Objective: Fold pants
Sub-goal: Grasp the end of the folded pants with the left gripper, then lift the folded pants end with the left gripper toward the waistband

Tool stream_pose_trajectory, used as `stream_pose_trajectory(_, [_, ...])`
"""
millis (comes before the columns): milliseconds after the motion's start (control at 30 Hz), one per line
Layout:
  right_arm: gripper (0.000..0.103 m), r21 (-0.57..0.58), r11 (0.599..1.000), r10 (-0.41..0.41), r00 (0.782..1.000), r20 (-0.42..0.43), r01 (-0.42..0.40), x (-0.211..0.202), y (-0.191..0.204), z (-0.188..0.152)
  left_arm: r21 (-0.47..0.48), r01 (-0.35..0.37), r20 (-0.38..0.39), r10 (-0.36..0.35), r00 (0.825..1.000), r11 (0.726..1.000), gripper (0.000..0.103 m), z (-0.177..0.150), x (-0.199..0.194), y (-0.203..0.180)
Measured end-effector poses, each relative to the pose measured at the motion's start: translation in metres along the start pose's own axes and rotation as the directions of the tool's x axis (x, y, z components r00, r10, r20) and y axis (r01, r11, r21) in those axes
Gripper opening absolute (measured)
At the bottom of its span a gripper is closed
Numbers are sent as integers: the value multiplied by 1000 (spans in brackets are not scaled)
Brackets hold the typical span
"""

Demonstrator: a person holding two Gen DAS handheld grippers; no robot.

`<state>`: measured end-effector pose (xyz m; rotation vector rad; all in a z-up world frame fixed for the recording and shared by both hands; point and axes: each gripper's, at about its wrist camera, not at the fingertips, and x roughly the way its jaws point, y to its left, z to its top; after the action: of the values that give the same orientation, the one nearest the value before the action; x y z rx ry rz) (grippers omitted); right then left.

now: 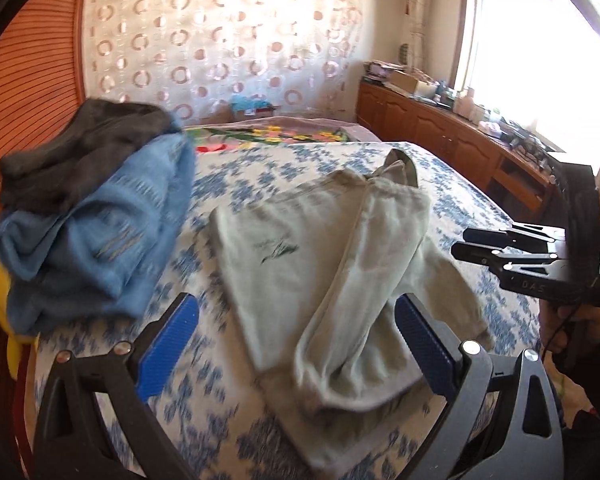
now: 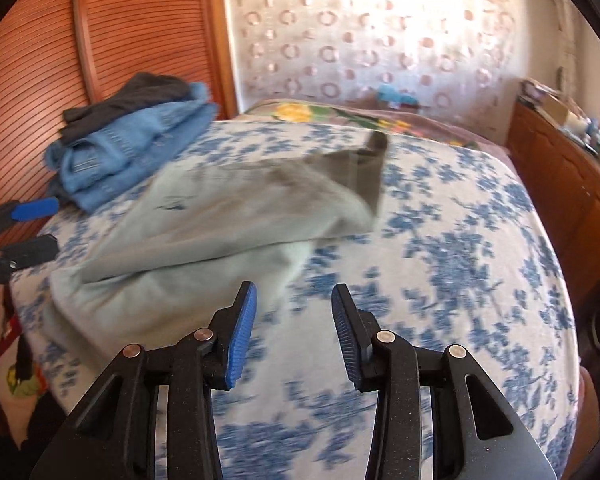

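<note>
Pale grey-green pants (image 1: 319,264) lie partly folded on the blue-flowered bed; they also show in the right wrist view (image 2: 204,232). My left gripper (image 1: 296,312) is open and empty, its blue pads either side of the near end of the pants, just above them. My right gripper (image 2: 294,300) is open and empty, over bare sheet just right of the pants. In the left wrist view the right gripper (image 1: 463,242) shows at the right edge, apart from the pants. The left gripper (image 2: 46,224) shows at the left edge of the right wrist view.
A stack of folded blue jeans (image 1: 100,236) with a dark garment (image 1: 84,148) on top sits at the bed's left, near the wooden headboard (image 1: 32,72). A flowered blanket (image 1: 268,136) lies at the far end. A wooden cabinet (image 1: 451,140) runs along the right.
</note>
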<state>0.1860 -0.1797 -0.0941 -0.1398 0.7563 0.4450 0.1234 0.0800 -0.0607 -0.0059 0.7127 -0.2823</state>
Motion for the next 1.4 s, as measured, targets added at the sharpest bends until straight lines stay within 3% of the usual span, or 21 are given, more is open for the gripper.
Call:
stream_pose_trajectory(367, [39,50,999,-4,1000,3,4,10,-21,-4,99,101,-57,-95,994,990,86,57,49,-23])
stream_pose_trajectory(400, [39,53,999,-2,1000,6,1,10,-21,-4,107,110,-68,-103,992,988,81,62,54,-24])
stream_pose_trajectory(433, [39,53,999,0,1000,5,0,11,-21,-5,112,121,-82,-112,990,986,76,67,60,-27])
stream_pose_trajectory(900, [39,54,999,4,1000,29,-5,12,-18,-8,172,198,-274,-146,951,965,56,96,138,-64])
stream_pose_trajectory(1133, [39,57,998,4,999,35,-6,11,-18,-8,156,247,-324,-187,927,956,21,89,152,-76])
stream_pose_trajectory(1233, [39,54,999,2,999,40,-4,9,-17,-9,168,236,-306,-177,935,957,11,88,144,-78])
stream_pose_trajectory(1400, [39,52,999,-2,999,44,0,8,-16,-11,171,191,-204,-155,967,967,4,91,109,-70])
